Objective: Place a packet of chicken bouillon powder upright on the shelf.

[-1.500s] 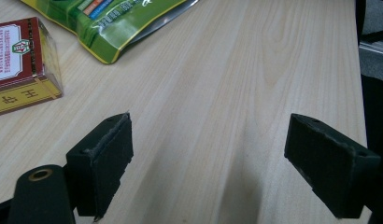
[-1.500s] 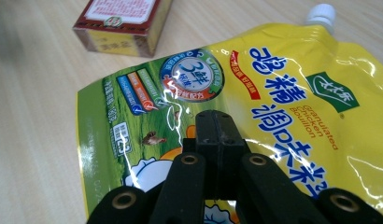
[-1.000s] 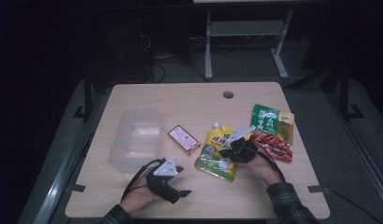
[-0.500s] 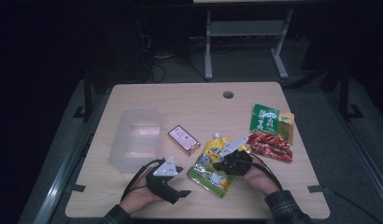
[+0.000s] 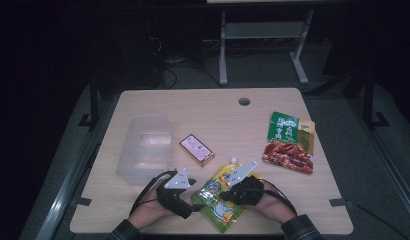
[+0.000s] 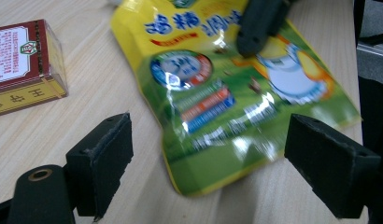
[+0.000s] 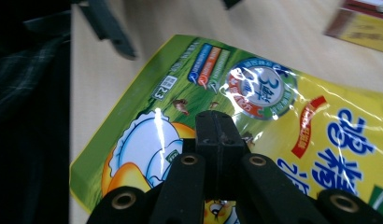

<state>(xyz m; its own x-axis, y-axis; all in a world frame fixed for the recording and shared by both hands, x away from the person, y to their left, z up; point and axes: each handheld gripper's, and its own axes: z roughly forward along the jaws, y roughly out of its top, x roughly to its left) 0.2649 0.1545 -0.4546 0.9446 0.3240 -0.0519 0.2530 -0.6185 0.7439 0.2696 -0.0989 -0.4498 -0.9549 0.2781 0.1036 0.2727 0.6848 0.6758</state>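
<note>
A yellow and green spouted pouch (image 5: pixel 224 179) lies flat near the table's front edge, its spout pointing away from me. My right gripper (image 5: pixel 225 193) is shut, its joined tips (image 7: pixel 219 122) resting on top of the pouch (image 7: pixel 273 93) by the cartoon chef picture; nothing shows between the jaws. My left gripper (image 5: pixel 194 198) sits just left of the pouch, open. In the left gripper view its two pads (image 6: pixel 108 149) stand wide apart with the pouch's lower corner (image 6: pixel 203 107) lying between and beyond them, untouched. The right gripper's tip (image 6: pixel 255 28) shows there on the pouch.
A small red and yellow box (image 5: pixel 196 149) lies left of the pouch's spout. A clear plastic container (image 5: pixel 145 147) stands at the left. A green and red snack bag (image 5: pixel 289 142) lies at the right. The table (image 5: pixel 193 107) has a cable hole (image 5: pixel 244 101) at the back.
My right gripper has slid left and toward the front edge, and the pouch has come with it, turning to lie beside the left gripper. The left gripper has kept still.
</note>
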